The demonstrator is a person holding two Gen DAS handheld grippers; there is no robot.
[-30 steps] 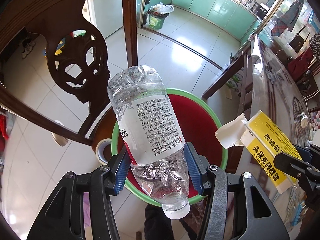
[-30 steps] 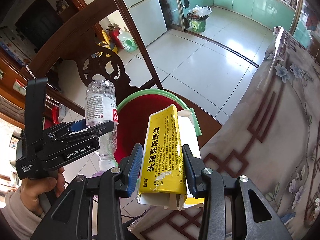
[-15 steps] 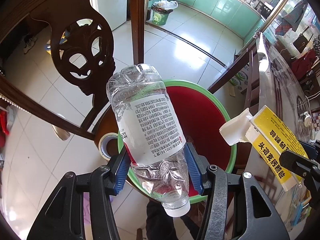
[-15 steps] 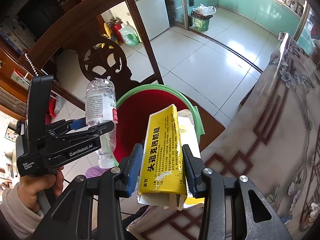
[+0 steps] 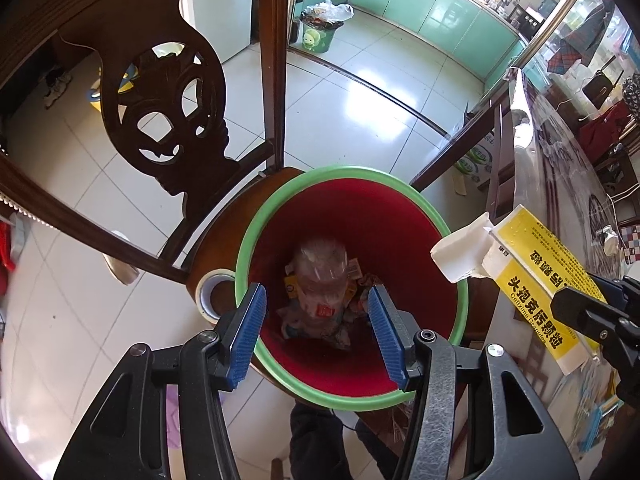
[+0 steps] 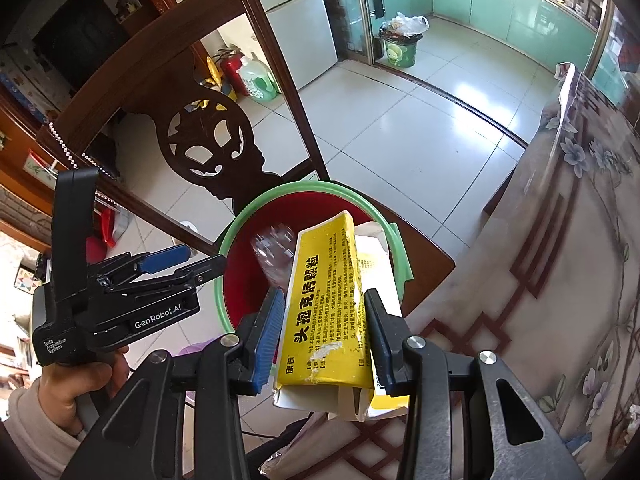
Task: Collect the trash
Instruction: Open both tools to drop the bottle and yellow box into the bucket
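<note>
Left gripper (image 5: 316,334) hangs over the red bin (image 5: 348,176), fingers released, nothing between them. Clear ribbed plastic bottle (image 5: 322,276) lies blurred inside the bin among crumpled wrappers. Right gripper (image 6: 324,336) grasps the yellow cardboard box (image 6: 324,304), long axis running along its fingers, pointing toward the bin's green rim just ahead. Box creased, flaps torn.

Bottle (image 5: 320,276) in bin (image 5: 256,236) on chair (image 5: 216,240), left of table (image 6: 560,280).
</note>
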